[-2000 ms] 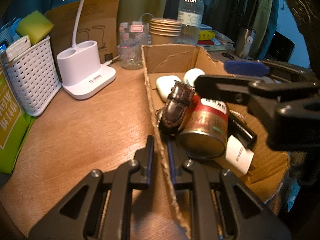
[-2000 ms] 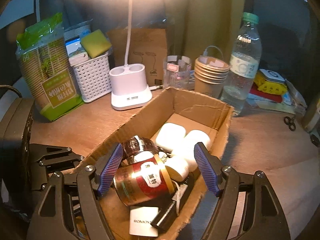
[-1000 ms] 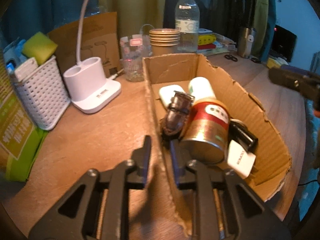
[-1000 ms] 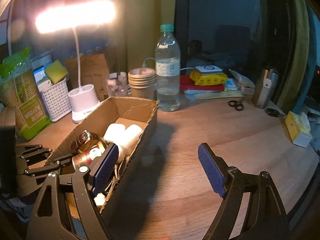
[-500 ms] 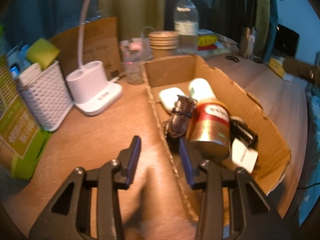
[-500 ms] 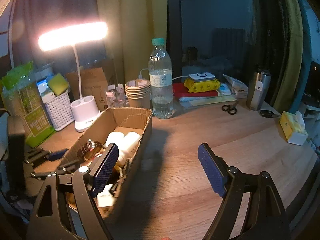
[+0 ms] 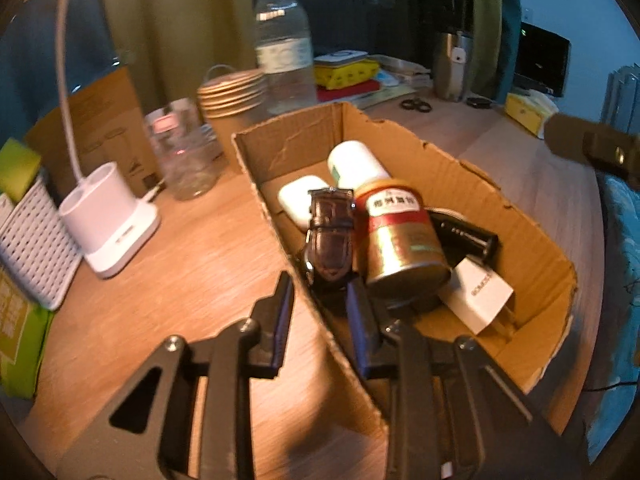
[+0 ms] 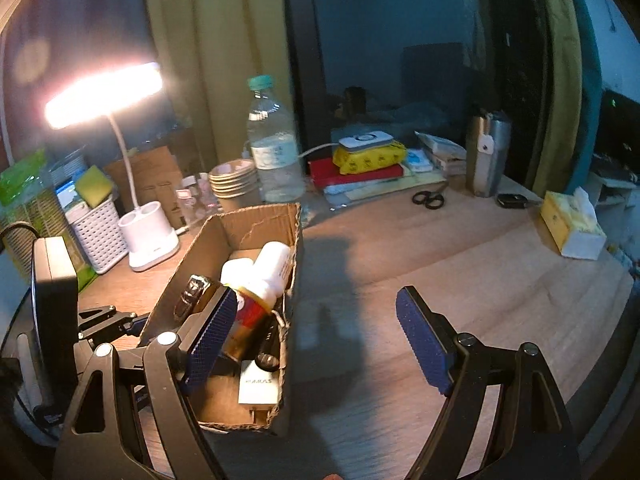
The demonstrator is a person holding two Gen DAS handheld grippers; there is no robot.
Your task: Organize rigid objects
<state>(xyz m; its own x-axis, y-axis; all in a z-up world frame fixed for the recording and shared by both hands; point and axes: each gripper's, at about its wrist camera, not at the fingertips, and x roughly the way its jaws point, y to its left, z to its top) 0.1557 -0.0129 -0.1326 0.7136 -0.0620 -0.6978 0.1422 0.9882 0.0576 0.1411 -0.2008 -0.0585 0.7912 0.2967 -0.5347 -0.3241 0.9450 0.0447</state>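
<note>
At the far left a white perforated plastic basket (image 7: 36, 240) is seen, and beside it the smooth white base of a desk lamp (image 7: 110, 220), its thin neck curving up to a glowing head. Further along, a clear ribbed glass jar (image 7: 186, 156), a stack of brown paper cups (image 7: 232, 92) and a transparent water bottle (image 7: 286, 56) with a green cap are lined up on the wood-grain table (image 7: 180, 264). In the middle, the left gripper (image 7: 320, 312) is set astride the ragged left wall of the open corrugated cardboard box (image 7: 500, 204), one blue pad outside and one inside; the jaws are narrow and closing, with that wall between them, though whether the pads press on it cannot be told. Inside the box a dark glossy leather watch strap (image 7: 330, 236) is leaned beside a gold and red cylindrical tin (image 7: 400, 236), with a rounded white case (image 7: 298, 200), a white bottle (image 7: 356, 162), a black tube (image 7: 466, 236) and a white charger (image 7: 476, 294) around them. To the right, the right gripper (image 8: 312, 340) is held wide with nothing between its ridged blue pads, over bare table just beside the box. Beyond it, black scissors (image 8: 430, 198), a steel tumbler (image 8: 488, 152) and a yellow tissue box (image 8: 574, 226) are laid out.
</note>
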